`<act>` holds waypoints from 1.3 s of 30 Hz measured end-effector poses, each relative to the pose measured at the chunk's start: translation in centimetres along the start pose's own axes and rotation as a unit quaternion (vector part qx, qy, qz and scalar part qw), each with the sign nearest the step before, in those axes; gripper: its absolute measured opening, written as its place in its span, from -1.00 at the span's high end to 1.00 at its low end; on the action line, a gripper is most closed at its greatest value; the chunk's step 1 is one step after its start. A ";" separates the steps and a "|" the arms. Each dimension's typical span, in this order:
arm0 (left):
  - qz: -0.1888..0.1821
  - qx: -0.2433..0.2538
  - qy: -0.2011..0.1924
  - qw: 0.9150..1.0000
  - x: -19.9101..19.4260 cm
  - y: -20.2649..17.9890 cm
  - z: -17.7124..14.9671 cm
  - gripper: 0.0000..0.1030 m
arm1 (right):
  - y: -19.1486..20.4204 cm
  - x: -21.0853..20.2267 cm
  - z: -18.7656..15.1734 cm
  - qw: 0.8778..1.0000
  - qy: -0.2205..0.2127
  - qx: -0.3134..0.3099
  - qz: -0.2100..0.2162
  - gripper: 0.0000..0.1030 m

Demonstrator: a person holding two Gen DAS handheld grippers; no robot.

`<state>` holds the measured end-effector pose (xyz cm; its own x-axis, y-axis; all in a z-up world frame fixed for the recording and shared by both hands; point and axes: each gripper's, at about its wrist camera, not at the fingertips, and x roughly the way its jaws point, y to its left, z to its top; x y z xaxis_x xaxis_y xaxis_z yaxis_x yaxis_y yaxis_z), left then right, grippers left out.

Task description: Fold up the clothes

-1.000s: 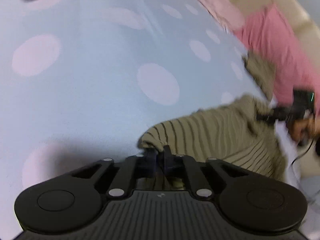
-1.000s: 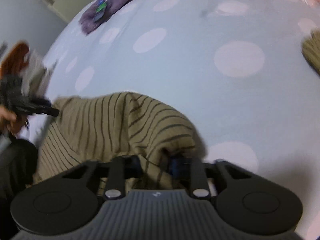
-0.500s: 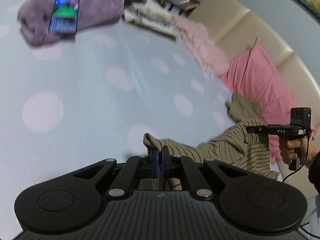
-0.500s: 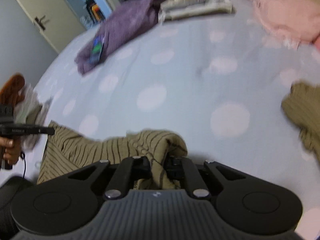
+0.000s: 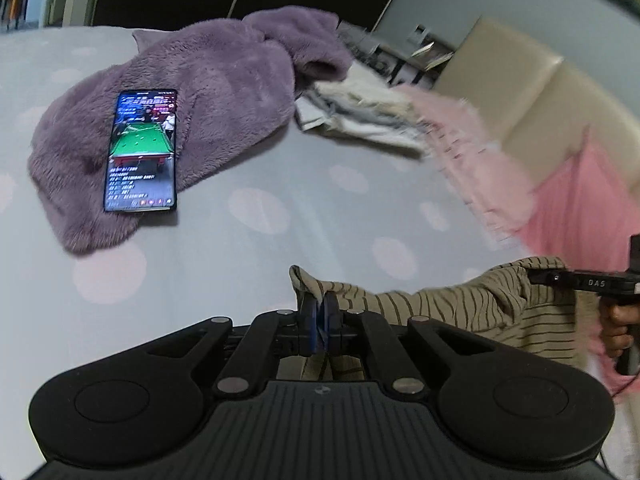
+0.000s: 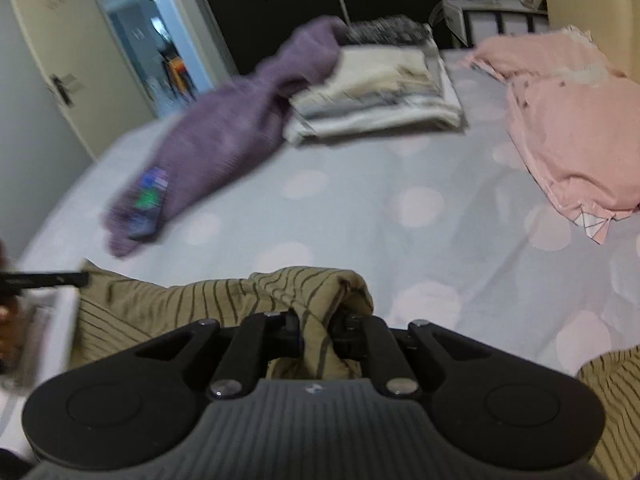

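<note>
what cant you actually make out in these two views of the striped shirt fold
- Striped shirt: its lower part is hidden behind the left gripper body in the left wrist view, and behind the right gripper in the right wrist view.
- Phone: its small screen text is unreadable in the left view; in the right view it is smeared by motion blur.
- Pink cloth: blurred in the left view.

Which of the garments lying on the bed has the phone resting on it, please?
The fluffy purple fleece garment, crumpled at the far left of the bed; the lit phone lies on it, unlike the folded cream stack or pink cloth.
</note>
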<state>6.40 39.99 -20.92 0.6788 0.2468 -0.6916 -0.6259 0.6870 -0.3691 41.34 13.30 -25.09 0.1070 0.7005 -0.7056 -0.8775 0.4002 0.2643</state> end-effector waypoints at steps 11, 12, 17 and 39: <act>0.137 -0.006 0.053 0.989 0.8 1.2 -3.8 0.70 | -6.8 -0.2 -6.8 0.994 -0.005 0.108 -0.001 0.00; 0.148 -0.006 0.047 0.988 -0.8 1.0 -4.5 0.63 | -6.9 -2.1 -8.1 0.994 -0.011 0.106 0.000 -0.04; 0.103 -0.022 0.076 0.991 -8.5 -1.6 -10.6 0.60 | -6.2 -10.4 -15.1 0.995 -0.015 0.101 -0.009 -0.27; -0.050 0.337 0.105 0.934 -18.0 -19.1 -32.1 0.07 | 13.6 -18.6 -29.5 0.993 -0.005 -0.118 -0.028 -0.28</act>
<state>-6.22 0.52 -21.35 0.5867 0.0674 -0.8070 -0.1308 0.9913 -0.0123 13.66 -11.68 -27.77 0.1623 0.6875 -0.7078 -0.9551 0.2895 0.0623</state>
